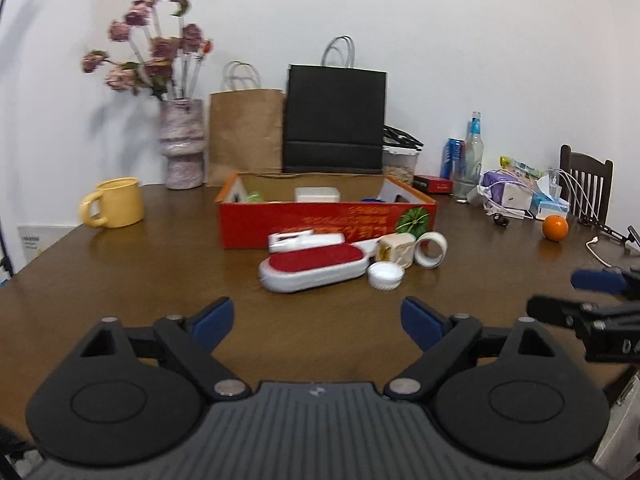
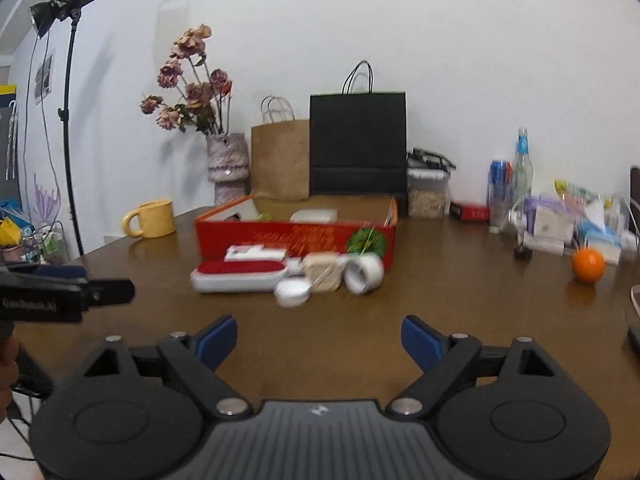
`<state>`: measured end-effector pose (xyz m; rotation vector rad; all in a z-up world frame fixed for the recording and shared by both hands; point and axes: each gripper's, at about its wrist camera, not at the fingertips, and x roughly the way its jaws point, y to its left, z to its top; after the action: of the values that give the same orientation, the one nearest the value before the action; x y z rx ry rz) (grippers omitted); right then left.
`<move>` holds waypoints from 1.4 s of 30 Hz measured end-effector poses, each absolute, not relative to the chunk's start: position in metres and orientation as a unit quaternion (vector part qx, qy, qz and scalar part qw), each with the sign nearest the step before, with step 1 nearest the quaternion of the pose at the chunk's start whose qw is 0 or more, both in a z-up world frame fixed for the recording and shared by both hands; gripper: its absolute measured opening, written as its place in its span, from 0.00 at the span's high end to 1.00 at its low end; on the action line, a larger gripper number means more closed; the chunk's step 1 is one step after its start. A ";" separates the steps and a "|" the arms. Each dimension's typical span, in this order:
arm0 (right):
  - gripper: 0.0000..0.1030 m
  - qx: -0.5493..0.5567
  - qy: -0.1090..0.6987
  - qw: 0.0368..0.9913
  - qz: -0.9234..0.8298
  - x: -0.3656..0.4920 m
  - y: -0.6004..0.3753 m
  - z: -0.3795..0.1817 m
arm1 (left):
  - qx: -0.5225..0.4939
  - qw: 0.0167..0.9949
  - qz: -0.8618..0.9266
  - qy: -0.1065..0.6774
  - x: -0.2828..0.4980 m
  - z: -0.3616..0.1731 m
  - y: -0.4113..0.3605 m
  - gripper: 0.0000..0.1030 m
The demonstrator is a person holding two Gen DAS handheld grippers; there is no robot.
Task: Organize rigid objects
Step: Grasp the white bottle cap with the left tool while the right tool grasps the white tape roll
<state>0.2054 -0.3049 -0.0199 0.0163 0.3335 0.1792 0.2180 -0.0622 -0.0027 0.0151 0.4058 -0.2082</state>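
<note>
Above the near edge of the wooden table (image 1: 120, 264), the left gripper (image 1: 318, 320) hangs with its blue pads spread wide and nothing between them. Beside it, the right gripper (image 2: 319, 338) is also wide open and holds nothing; both point level toward the far wall. A broad strip of bare tabletop lies between the fingertips and the objects.

Past that strip sits a small cluster: a lint brush (image 1: 314, 266) with a red pad, a white flat device (image 1: 304, 239) just behind it, a white cap (image 1: 385, 275), a small beige box (image 1: 396, 250) and a tape roll (image 1: 430, 249) standing on edge. They lie close together, touching or nearly so, right in front of the open red cardboard box (image 1: 320, 222), which already holds a white box (image 1: 317, 194).

A yellow mug (image 1: 114, 202) stands well apart on the left, an orange (image 1: 555, 228) on the right.
</note>
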 end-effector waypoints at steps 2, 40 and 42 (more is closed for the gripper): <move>0.19 0.005 0.164 0.982 0.094 0.231 -0.318 -0.015 | 0.008 0.973 -0.101 0.208 0.240 -0.007 -0.081 0.18; 0.76 0.031 0.207 0.958 0.197 0.346 -0.341 -0.018 | -0.011 0.968 -0.029 0.247 0.290 -0.006 -0.128 0.62; 0.76 0.053 0.196 0.961 0.189 0.317 -0.336 -0.013 | -0.015 0.971 -0.027 0.236 0.271 0.004 -0.113 0.62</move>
<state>0.3167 -0.3361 -0.0127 0.1071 0.3965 0.3834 0.2712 -0.1132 0.0037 -0.0304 0.4774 -0.0551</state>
